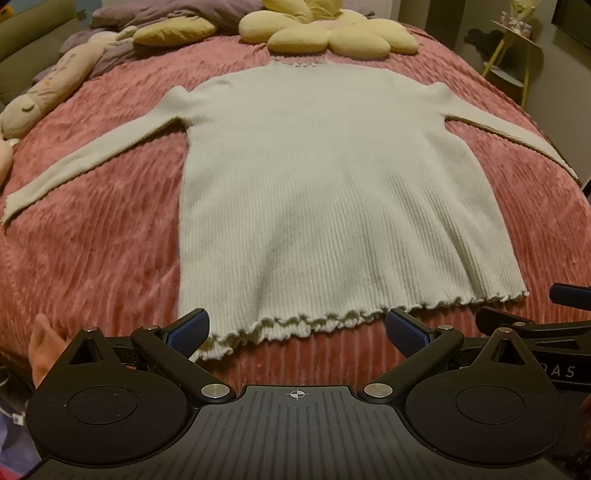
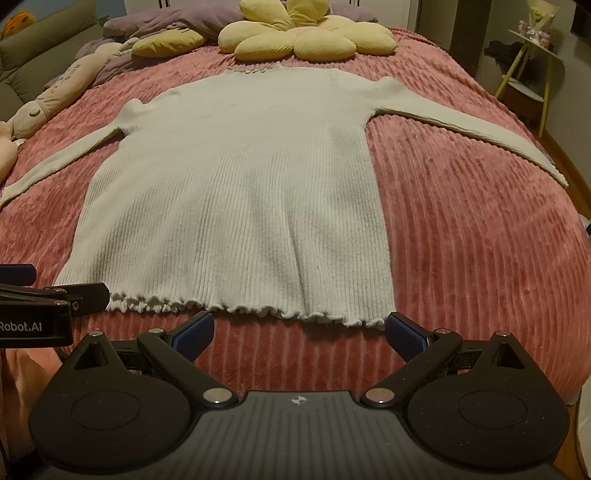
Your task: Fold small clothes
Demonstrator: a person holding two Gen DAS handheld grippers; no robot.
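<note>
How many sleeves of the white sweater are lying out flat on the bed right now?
2. The left sleeve stretches toward the bed's left edge; the right sleeve reaches the right edge. Both lie unfolded on the pink bedspread, cuffs visible.

You see a cream ribbed sweater (image 1: 314, 184) on a pink ridged bedspread (image 1: 110, 258), with a yellow flower cushion (image 1: 325, 33) beyond.

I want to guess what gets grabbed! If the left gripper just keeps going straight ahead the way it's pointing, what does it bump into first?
Most likely the frilly hem of the white sweater, right ahead of the open left gripper on the pink bedspread. Depth is hard to judge.
</note>
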